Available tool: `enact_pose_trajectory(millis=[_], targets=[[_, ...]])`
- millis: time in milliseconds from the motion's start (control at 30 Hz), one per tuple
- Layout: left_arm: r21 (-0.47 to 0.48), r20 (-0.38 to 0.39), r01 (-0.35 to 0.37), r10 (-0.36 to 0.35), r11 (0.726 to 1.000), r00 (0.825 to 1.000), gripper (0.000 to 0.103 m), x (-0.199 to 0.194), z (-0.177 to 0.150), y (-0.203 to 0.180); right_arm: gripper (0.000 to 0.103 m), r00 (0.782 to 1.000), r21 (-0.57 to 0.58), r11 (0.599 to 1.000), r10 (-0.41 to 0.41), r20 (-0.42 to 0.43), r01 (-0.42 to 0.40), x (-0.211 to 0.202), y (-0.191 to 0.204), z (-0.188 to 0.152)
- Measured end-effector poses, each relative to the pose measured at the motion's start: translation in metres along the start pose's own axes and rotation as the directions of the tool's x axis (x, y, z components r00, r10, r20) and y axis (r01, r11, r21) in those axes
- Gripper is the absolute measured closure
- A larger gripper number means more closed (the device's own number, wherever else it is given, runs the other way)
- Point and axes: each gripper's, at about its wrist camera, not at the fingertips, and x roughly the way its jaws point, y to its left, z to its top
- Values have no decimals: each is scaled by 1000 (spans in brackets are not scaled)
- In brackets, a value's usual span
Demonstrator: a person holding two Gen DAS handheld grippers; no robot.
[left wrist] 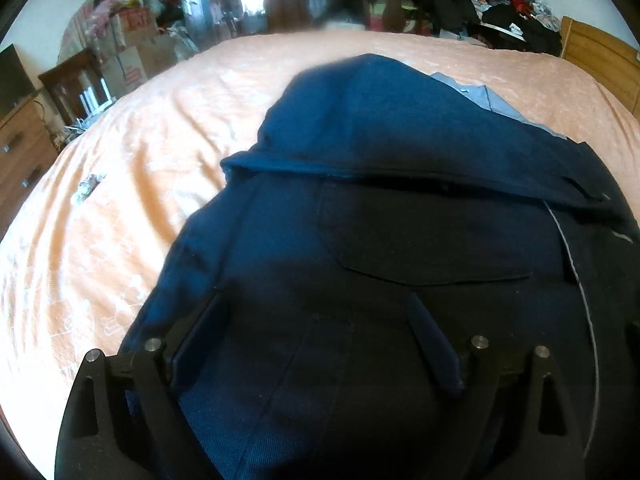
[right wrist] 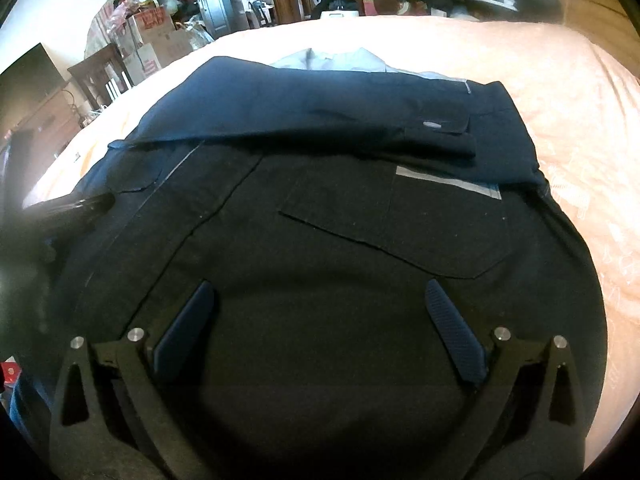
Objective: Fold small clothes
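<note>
A dark navy shirt (left wrist: 360, 208) lies on the peach bedspread (left wrist: 120, 184), with a sleeve folded across its upper part and a chest pocket showing. My left gripper (left wrist: 316, 304) hovers just over the shirt's lower part, open, with nothing between its fingers. In the right wrist view the same shirt (right wrist: 340, 208) fills the frame, its cuffed sleeve (right wrist: 436, 128) laid across the top and a grey stripe below it. My right gripper (right wrist: 320, 292) is open above the cloth below the pocket. The left gripper's dark body (right wrist: 76, 206) shows at the left edge.
A light grey-blue garment (right wrist: 332, 60) peeks out beyond the shirt. A heap of clothes (left wrist: 480, 4) sits at the bed's far side by a wooden headboard (left wrist: 600, 60). Cardboard boxes (left wrist: 136, 40), a chair and a dresser (left wrist: 24, 152) stand to the left.
</note>
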Motion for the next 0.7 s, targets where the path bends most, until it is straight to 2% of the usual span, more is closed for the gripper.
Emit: enact_pose_trajectory(millis=[700], targets=[[3,6,-9,9,1000,1000,9,2,0,-2,0,999,17,999,31,13,-31,-1,-4,-2]])
